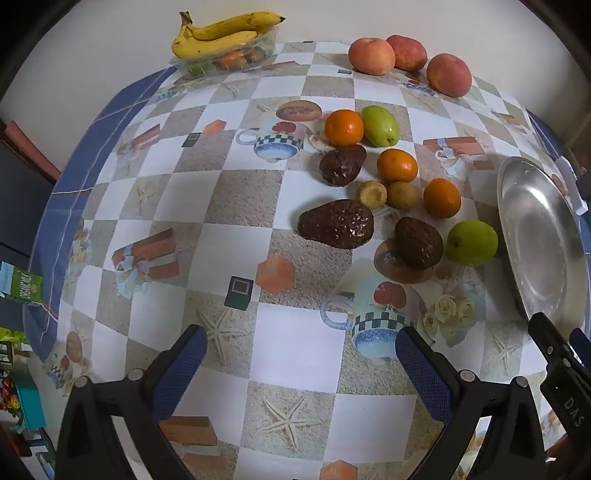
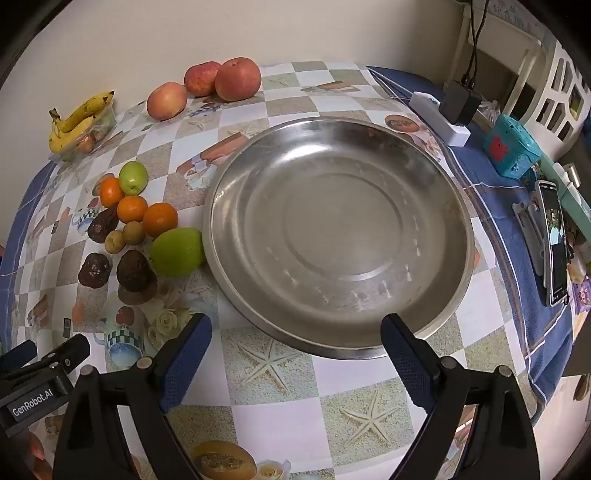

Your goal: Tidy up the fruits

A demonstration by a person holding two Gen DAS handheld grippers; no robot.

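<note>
Loose fruit lies on the checked tablecloth: three dark avocados, the biggest [image 1: 337, 229] nearest me, three oranges [image 1: 344, 127], two green fruits [image 1: 472, 242] and two small brownish ones [image 1: 371, 194]. Three apples [image 1: 371, 56] sit at the far edge. Bananas [image 1: 218, 34] rest on a clear tub at the back left. A wide steel plate [image 2: 340, 236] stands bare to the right of the pile. My left gripper [image 1: 301, 354] hovers open over the cloth, short of the avocados. My right gripper [image 2: 295, 341] hangs open over the plate's near rim, nothing between its fingers.
Right of the plate lie a white power strip [image 2: 441, 114] with a black plug, a teal box [image 2: 511, 146] and a phone on a stand [image 2: 554, 243]. The table's left edge drops off beside a green carton [image 1: 22, 284]. A wall bounds the far side.
</note>
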